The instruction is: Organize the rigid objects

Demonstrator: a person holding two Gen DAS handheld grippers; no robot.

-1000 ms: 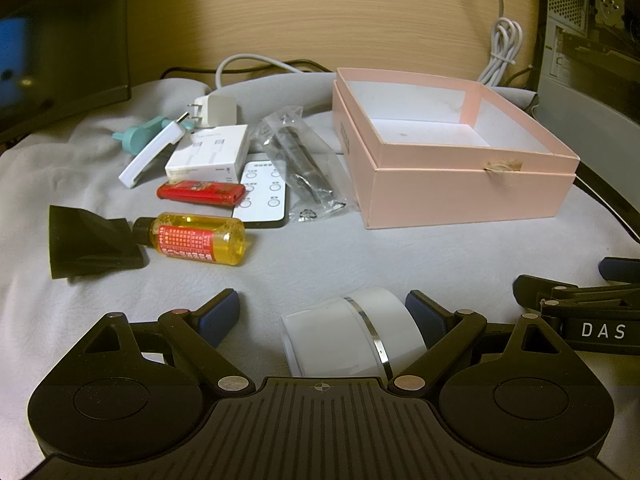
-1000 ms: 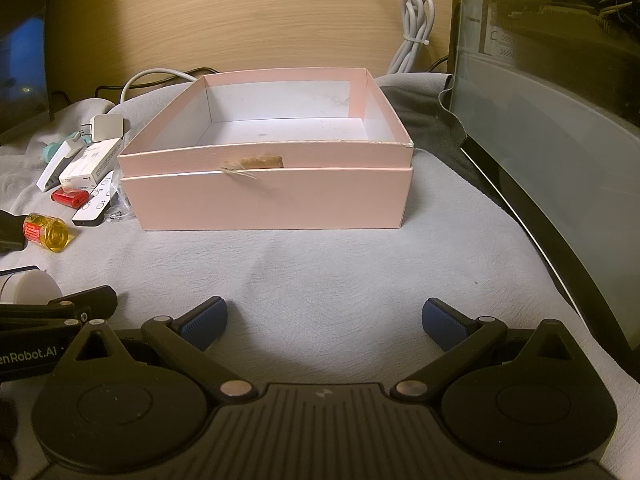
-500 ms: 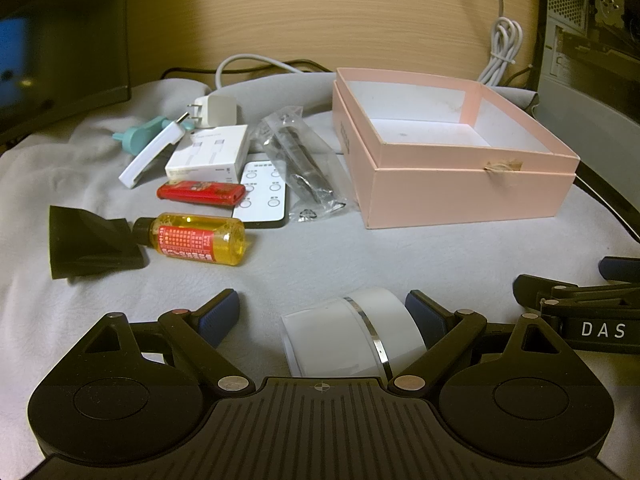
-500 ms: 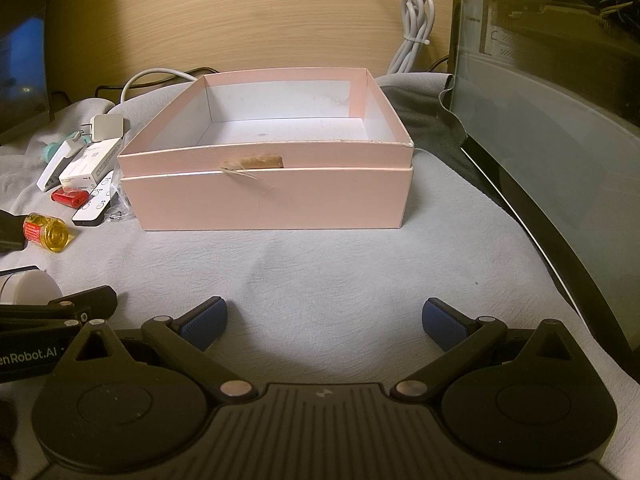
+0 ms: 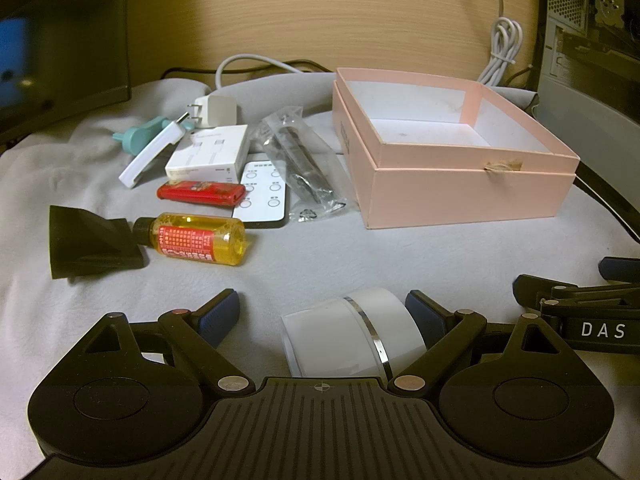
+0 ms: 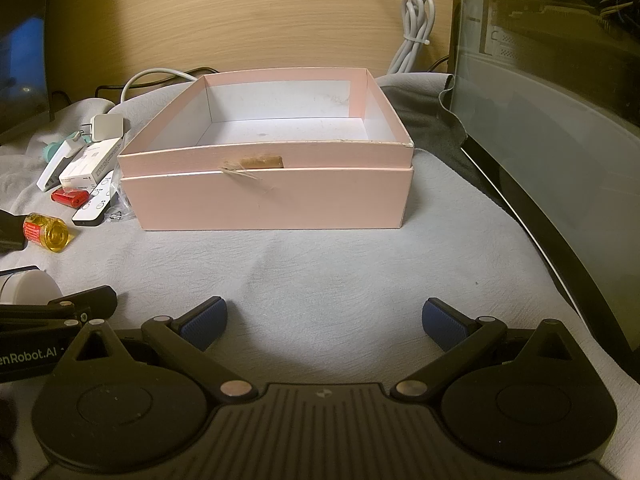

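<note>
Two handheld grippers rest low over the pale grey cloth (image 6: 340,264). Inside the left gripper (image 5: 322,314), whose fingers are spread wide, a white cylindrical jar with a silver band (image 5: 352,332) lies on its side against the right pad, unclamped. Ahead of the right gripper (image 6: 324,320), fingers likewise apart and holding nothing, sits the open pink cardboard box (image 6: 268,200). Left of the box, a yellow oil bottle with a red label (image 5: 196,238) lies among small clutter.
</note>
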